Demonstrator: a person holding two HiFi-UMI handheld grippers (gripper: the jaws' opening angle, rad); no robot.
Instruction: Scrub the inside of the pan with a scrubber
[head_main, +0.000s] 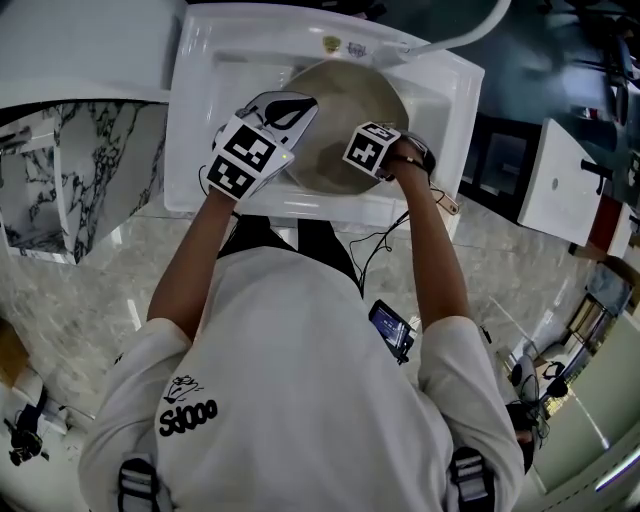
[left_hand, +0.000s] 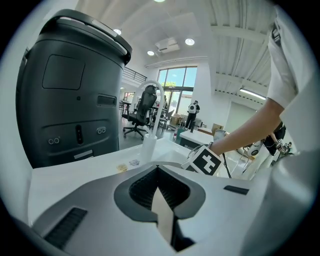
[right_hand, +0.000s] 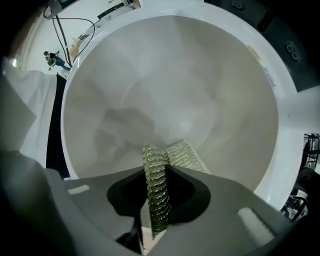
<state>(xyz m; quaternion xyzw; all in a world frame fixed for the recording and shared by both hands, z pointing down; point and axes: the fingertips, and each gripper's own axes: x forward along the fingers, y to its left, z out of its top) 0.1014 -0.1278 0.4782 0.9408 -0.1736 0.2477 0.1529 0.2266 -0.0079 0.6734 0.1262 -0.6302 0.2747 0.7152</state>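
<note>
A round beige pan (head_main: 345, 100) lies in the white sink (head_main: 200, 120). My left gripper (head_main: 296, 108) is at the pan's left edge, shut on its thin rim (left_hand: 162, 215), which shows as a beige strip between the jaws. My right gripper (head_main: 372, 150) points down into the pan from the near right side. It is shut on a green-gold mesh scrubber (right_hand: 156, 190), whose folded end lies against the pan's inner wall (right_hand: 170, 85). In the left gripper view my left gripper (left_hand: 162, 200) faces across the sink towards the right gripper's marker cube (left_hand: 206, 161).
A white faucet (head_main: 470, 30) curves over the sink's far right corner. A tall dark grey machine (left_hand: 75, 100) stands beyond the sink's rim (right_hand: 295, 125). Marble counter (head_main: 60, 170) lies to the left, and a white unit (head_main: 570, 180) stands at the right.
</note>
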